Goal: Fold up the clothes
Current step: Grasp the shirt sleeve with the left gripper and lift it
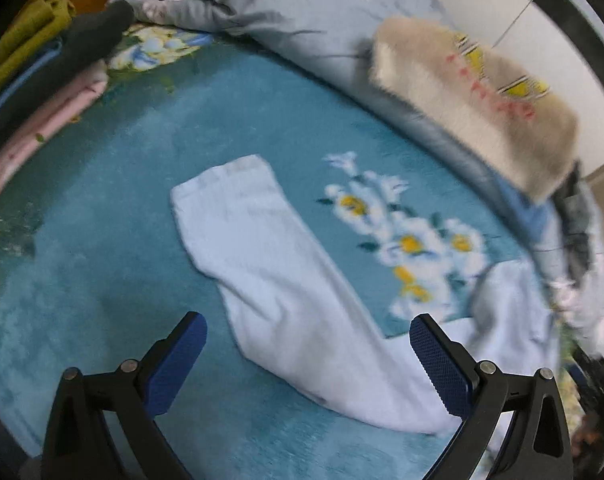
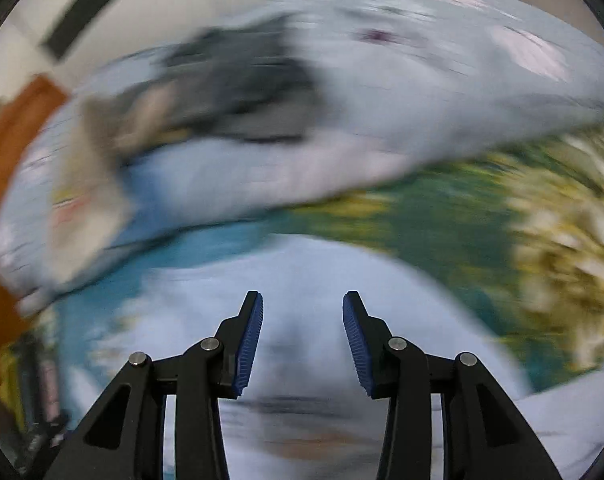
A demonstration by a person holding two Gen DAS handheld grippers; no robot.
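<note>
A pair of white trousers (image 1: 286, 276) lies spread on a teal flowered blanket (image 1: 230, 120), one leg running away to the upper left. My left gripper (image 1: 307, 334) hovers open over the near end of that leg, wide apart, with nothing between its blue pads. In the right wrist view the picture is smeared by motion. There my right gripper (image 2: 302, 312) stands open above the white trousers (image 2: 309, 280), its pads apart and holding nothing.
A stack of folded clothes (image 1: 58, 80) sits at the left edge of the bed. A grey quilt (image 1: 302, 8) is bunched along the far side, with a folded beige fleece garment (image 1: 473, 104) on it. Dark clothing (image 2: 238, 88) lies on the quilt (image 2: 421, 92).
</note>
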